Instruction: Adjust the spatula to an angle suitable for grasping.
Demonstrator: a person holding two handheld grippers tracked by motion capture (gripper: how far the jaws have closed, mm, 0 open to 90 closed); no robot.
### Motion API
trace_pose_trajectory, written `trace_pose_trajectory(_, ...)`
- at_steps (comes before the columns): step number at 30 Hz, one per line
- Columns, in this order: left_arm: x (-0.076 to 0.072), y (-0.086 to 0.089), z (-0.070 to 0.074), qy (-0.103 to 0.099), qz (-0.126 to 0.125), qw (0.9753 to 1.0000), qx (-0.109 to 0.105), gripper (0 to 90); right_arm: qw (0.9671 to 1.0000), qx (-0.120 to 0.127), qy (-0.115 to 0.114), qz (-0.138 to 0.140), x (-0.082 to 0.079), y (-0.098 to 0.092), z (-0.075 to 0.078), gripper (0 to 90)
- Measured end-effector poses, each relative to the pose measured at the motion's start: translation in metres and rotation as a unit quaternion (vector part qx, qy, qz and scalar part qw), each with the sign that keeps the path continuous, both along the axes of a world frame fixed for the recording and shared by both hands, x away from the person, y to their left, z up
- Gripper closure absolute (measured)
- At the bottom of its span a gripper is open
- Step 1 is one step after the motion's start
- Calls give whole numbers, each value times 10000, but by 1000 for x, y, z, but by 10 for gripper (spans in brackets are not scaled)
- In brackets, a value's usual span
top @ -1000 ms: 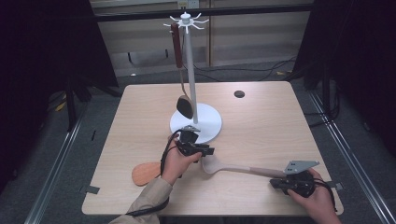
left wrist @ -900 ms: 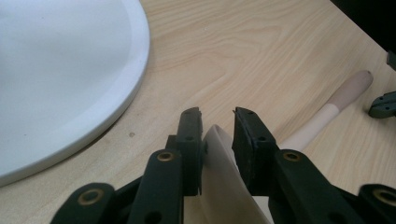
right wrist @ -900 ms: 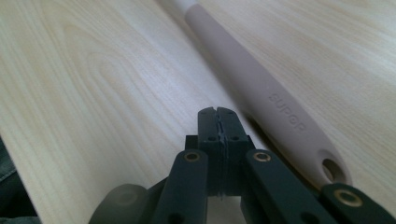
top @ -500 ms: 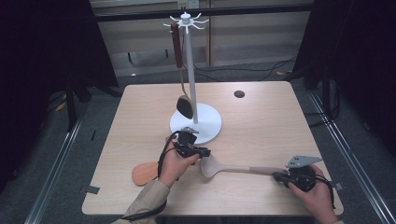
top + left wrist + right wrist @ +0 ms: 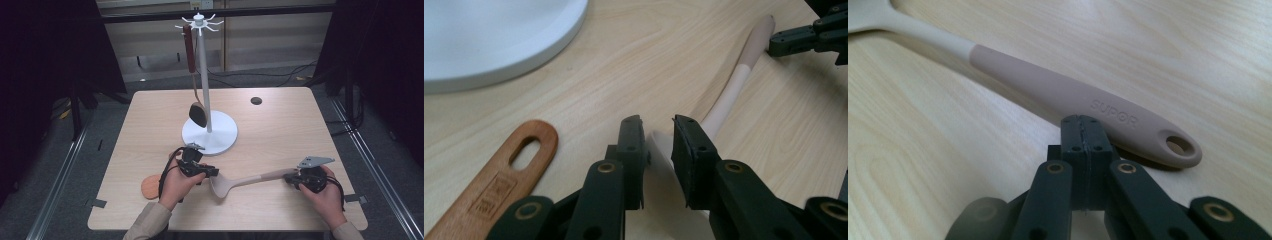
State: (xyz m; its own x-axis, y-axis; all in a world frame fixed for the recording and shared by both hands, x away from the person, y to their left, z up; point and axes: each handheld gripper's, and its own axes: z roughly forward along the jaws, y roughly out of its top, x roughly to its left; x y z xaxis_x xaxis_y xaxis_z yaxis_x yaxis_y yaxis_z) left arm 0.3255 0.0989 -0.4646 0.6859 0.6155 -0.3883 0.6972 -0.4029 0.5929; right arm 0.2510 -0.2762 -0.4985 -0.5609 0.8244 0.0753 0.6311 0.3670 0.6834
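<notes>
The tabletop (image 5: 280, 130) lies mostly bare at the upper right of the high view. A white stand (image 5: 209, 131) holding a hanging dark spoon (image 5: 197, 114) sits at centre. The beige ladle (image 5: 250, 180) lies across the lower middle. The left gripper (image 5: 658, 131) has its fingers parted around the ladle's bowl edge, beside a wooden spatula (image 5: 499, 180). The right gripper (image 5: 1082, 125) has its fingers pressed together, empty, just beside the ladle's "SUPOR" handle.
</notes>
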Motion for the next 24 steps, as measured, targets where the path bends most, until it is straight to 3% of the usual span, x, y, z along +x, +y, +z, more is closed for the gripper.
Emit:
trace_pose_trajectory(11, -15, 22, -2, 31, 100, 9999, -81, 746, 9999, 79, 78, 83, 24, 22, 0, 900)
trace_pose_trajectory(24, -27, 28, 2, -41, 67, 10000, -53, 740, 9998, 187, 16, -15, 43, 37, -2, 897)
